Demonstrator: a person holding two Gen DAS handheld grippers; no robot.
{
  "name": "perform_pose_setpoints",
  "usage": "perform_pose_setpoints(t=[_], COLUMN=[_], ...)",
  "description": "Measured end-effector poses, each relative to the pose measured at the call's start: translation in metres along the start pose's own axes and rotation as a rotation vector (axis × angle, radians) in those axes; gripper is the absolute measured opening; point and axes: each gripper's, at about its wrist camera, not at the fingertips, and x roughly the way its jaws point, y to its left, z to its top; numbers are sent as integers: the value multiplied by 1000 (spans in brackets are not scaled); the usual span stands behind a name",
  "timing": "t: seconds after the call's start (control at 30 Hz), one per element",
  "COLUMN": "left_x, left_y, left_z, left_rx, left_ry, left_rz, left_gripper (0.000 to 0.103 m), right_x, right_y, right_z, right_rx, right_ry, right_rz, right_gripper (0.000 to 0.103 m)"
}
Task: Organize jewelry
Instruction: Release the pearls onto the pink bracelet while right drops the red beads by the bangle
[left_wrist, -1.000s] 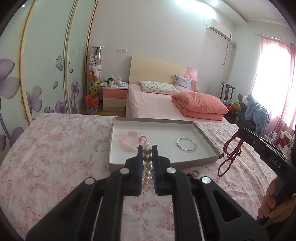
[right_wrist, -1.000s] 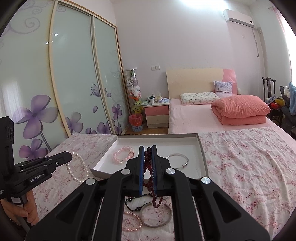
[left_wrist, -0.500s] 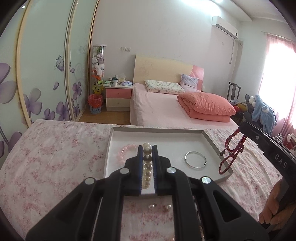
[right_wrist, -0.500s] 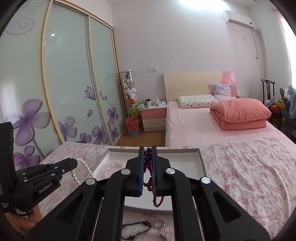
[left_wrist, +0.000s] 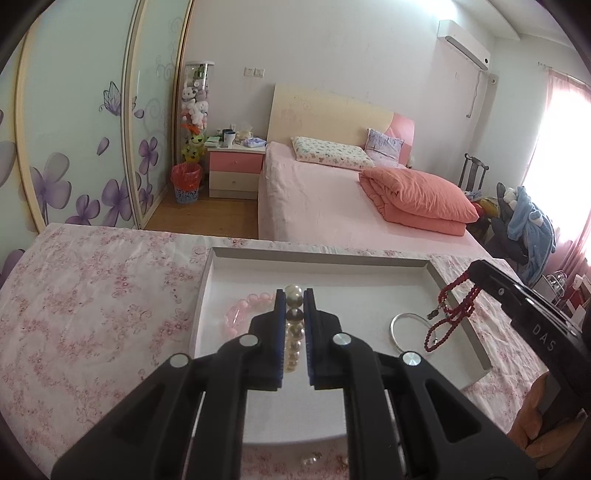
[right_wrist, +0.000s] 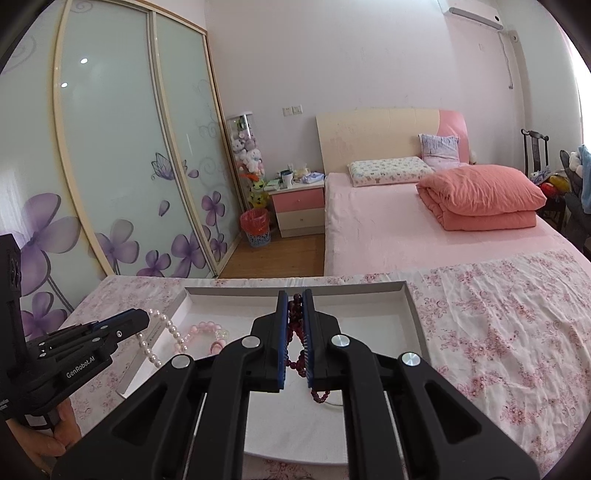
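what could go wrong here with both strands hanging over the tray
The red bead necklace dangles right over the silver bangle, so lowering it could snag or tangle them. The pearl strand, pinched in the left gripper, hangs near the tray edge, by the pink bracelet; released now, it might drape over the rim.

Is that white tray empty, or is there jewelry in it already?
Not empty. The tray already holds a pink bead bracelet and a silver bangle, lying apart on its floor.
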Motion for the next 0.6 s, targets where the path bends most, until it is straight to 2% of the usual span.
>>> perform_pose_setpoints(t=[0.3,0.37,0.43,0.47,0.6], left_x=[33,36,37,38,37], left_y=[4,4,6,7,13], left_z=[2,2,2,2,1], left_rx=[-23,-28,-40,-44,-54], left_ry=[47,58,57,60,66], left_rz=[-7,-17,-17,-20,-11], left_gripper=[10,11,12,14,19], right_x=[29,29,27,24,21], right_y=[-9,-10,-12,-13,-14], right_z=[-10,-10,-10,-11,-12], right_rx=[17,20,28,26,16], right_ry=[76,79,79,65,58], right_rz=[-35,-42,-43,-50,-50], right_gripper=[9,12,33,48,50])
